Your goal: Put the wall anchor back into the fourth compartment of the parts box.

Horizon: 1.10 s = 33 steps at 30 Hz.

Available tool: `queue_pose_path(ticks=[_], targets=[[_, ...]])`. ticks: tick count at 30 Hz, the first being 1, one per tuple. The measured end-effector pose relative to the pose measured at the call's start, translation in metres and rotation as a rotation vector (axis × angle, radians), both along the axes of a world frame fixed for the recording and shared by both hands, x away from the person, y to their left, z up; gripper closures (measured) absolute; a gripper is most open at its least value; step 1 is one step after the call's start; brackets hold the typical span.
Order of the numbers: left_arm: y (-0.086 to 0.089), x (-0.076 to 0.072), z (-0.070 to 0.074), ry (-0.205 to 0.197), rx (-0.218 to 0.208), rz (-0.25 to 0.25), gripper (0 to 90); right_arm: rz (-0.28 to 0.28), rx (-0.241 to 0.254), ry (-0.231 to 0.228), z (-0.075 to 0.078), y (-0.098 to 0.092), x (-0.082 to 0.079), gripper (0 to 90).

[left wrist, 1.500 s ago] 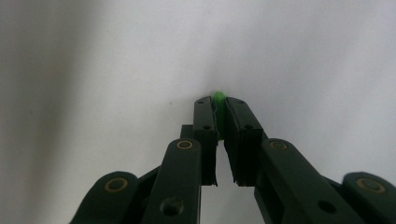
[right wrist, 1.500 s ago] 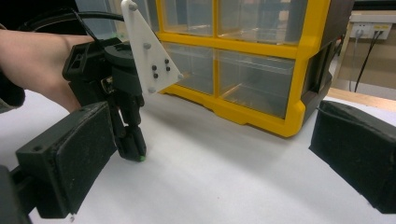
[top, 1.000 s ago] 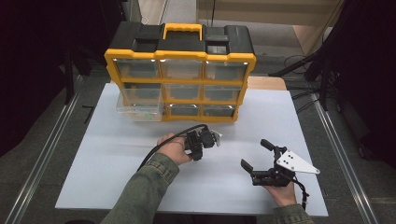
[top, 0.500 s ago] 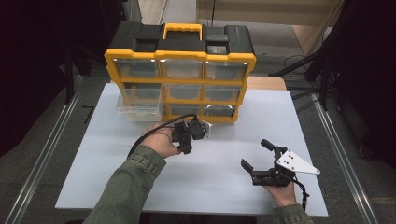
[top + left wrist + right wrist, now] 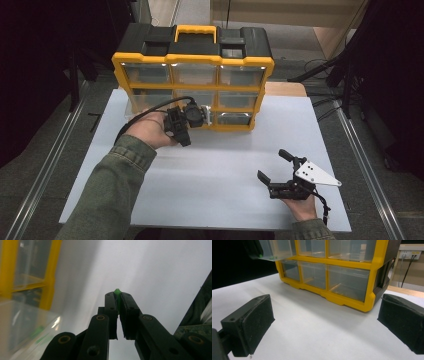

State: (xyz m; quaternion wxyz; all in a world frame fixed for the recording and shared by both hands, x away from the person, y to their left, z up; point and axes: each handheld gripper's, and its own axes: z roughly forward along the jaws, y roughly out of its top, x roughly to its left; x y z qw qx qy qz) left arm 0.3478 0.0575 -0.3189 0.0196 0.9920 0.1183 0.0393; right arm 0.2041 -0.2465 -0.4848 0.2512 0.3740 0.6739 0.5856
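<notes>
Left gripper [image 5: 117, 296] is clamping a small green piece [image 5: 117, 291] between its two black jaws; the piece is bright, glossy-looking plastic, and only its pointed tip is projecting above the pads, so its full shape cannot be told. In the high view the left gripper [image 5: 192, 116] is hanging above the white desk [image 5: 220, 165], just in front of the organizer's lower rows, with its black cable looping back over the hand. Right gripper [image 5: 274, 169] is resting near the desk's front edge, well apart from the left one, with its jaws standing wide and nothing between them; its pads [image 5: 259, 320] are showing a matte, finely grained black foam face on blocky, rectangular bodies, and a flat grey three-cornered plate is sitting on top of it. Behind both, the organizer [image 5: 192, 60] is standing upright on the desk: a rigid yellow plastic frame with a black top and a yellow carry handle, holding rows of clear, smooth-walled drawers. One clear drawer [image 5: 272, 250] at the organizer's left end is sticking out of the frame, and small green bits are lying on its floor, seen through the transparent wall. The same drawer [image 5: 27, 327] is appearing blurred and translucent beside the left gripper. The desk surface is smooth, matte and bare between the two grippers, so nothing is obstructing the space from either gripper to the organizer's front. A dark floor with metal rails is flanking the desk on both sides.
</notes>
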Motion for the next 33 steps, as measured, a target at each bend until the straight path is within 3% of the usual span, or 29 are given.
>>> queue_pose_path(ticks=[8,12,13,18,25,28,33], targets=[[0.016,0.011,0.044,-0.043,-0.001,-0.005,84.7,-0.003,0.002,0.003,0.0,-0.001,0.0,0.2],[0.032,0.024,0.061,-0.049,-0.025,0.035,84.7,-0.005,0.007,0.003,0.0,-0.001,0.0,0.2],[0.035,0.027,0.064,-0.055,-0.01,0.046,84.7,-0.005,0.007,0.002,0.0,-0.001,0.0,0.2],[0.054,0.042,0.07,-0.08,-0.003,0.082,84.7,-0.004,0.005,0.002,0.0,-0.001,0.0,0.2],[0.073,0.063,0.061,-0.066,-0.02,0.15,84.7,0.008,-0.002,0.008,-0.001,0.001,0.0,0.2],[0.077,0.066,0.06,-0.074,-0.022,0.155,84.6,0.017,-0.008,0.01,-0.001,0.003,0.0,0.2],[0.077,0.067,0.06,-0.052,-0.017,0.147,84.2,0.012,0.001,0.011,-0.001,0.002,-0.001,0.2]])
